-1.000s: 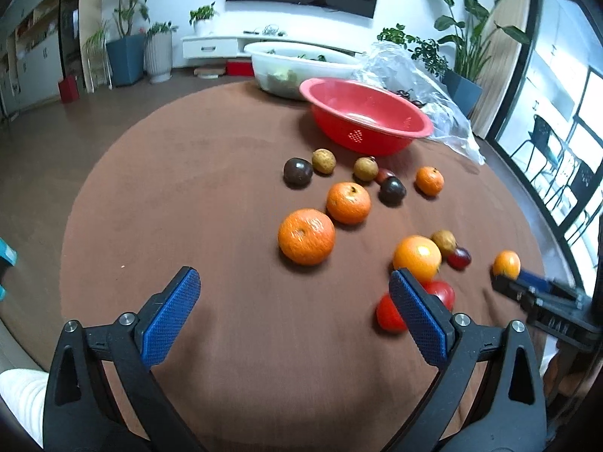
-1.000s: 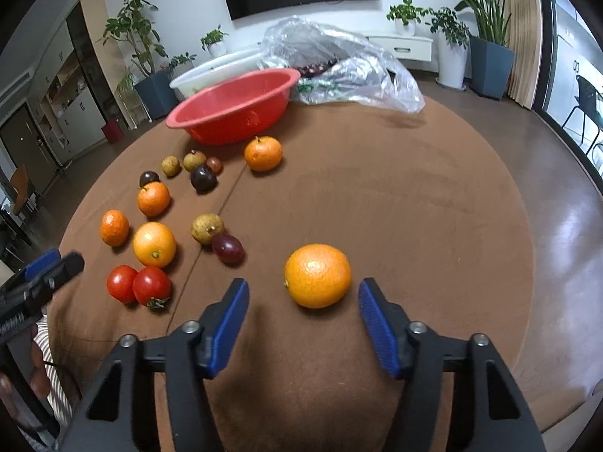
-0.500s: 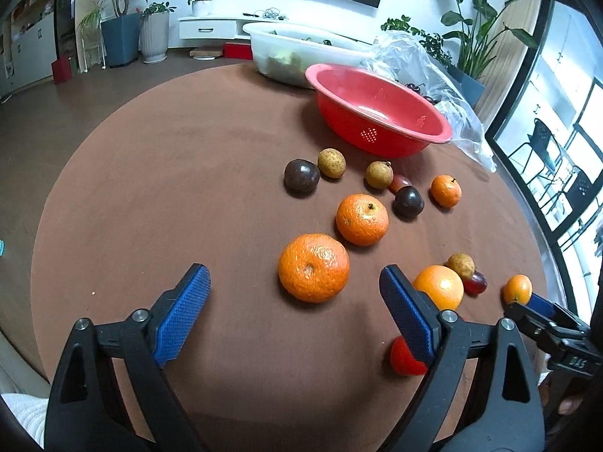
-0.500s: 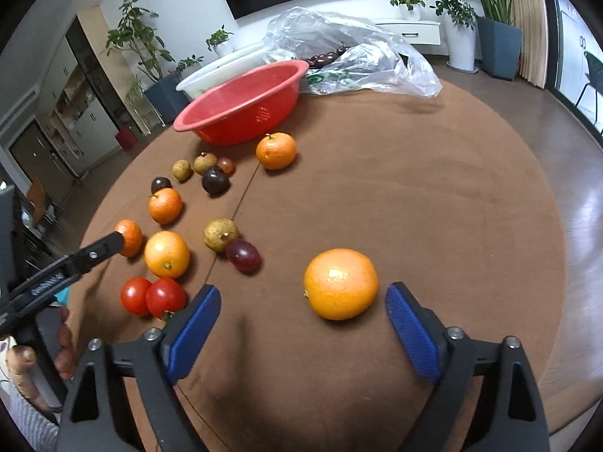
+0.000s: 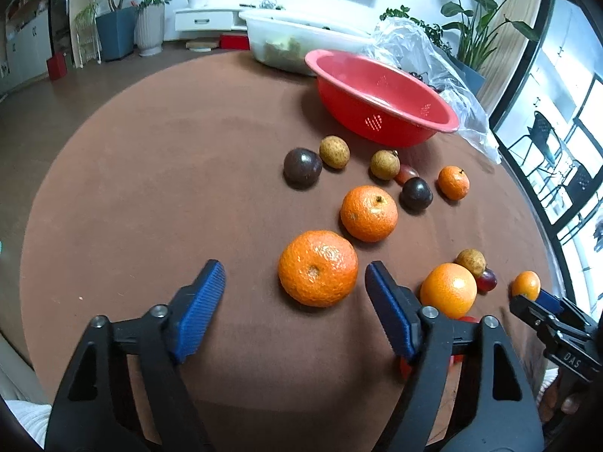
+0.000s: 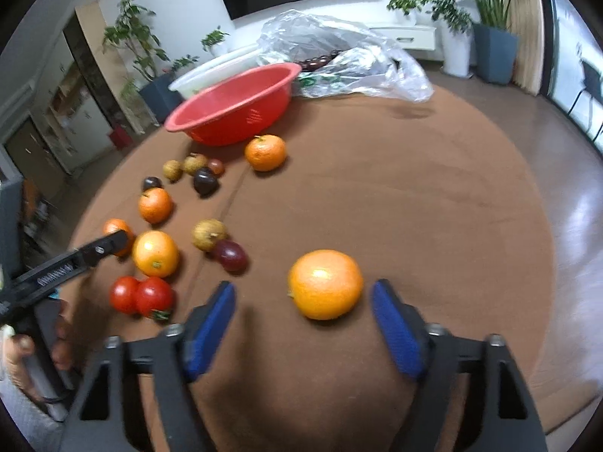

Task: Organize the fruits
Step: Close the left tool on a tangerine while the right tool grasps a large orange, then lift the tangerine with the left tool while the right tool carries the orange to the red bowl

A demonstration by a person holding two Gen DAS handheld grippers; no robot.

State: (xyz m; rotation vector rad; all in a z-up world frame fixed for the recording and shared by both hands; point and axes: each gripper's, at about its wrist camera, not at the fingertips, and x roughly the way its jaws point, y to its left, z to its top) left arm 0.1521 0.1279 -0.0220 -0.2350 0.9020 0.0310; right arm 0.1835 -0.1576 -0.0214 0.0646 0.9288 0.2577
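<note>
Fruits lie loose on a round brown table [image 5: 150, 188]. My left gripper [image 5: 294, 286] is open, with a large bumpy orange [image 5: 317, 278] just ahead between its blue pads, not touched. My right gripper [image 6: 303, 301] is open around a smooth orange [image 6: 325, 283], with gaps on both sides. A red colander bowl [image 5: 380, 98] stands empty at the far side; it also shows in the right wrist view [image 6: 233, 105]. Other oranges [image 5: 368, 213], dark plums [image 5: 302, 167], brown longans [image 5: 334, 147] and two tomatoes [image 6: 141, 295] lie scattered.
A white tub [image 5: 286, 43] and a clear plastic bag [image 6: 339, 60] with dark fruit sit behind the red bowl. The left gripper's arm [image 6: 68, 260] crosses the right wrist view at the left. Potted plants and a TV stand line the room's far wall.
My left gripper moved forward and right, so the bumpy orange now sits between its pads. My right gripper moved closer to the smooth orange and stayed open.
</note>
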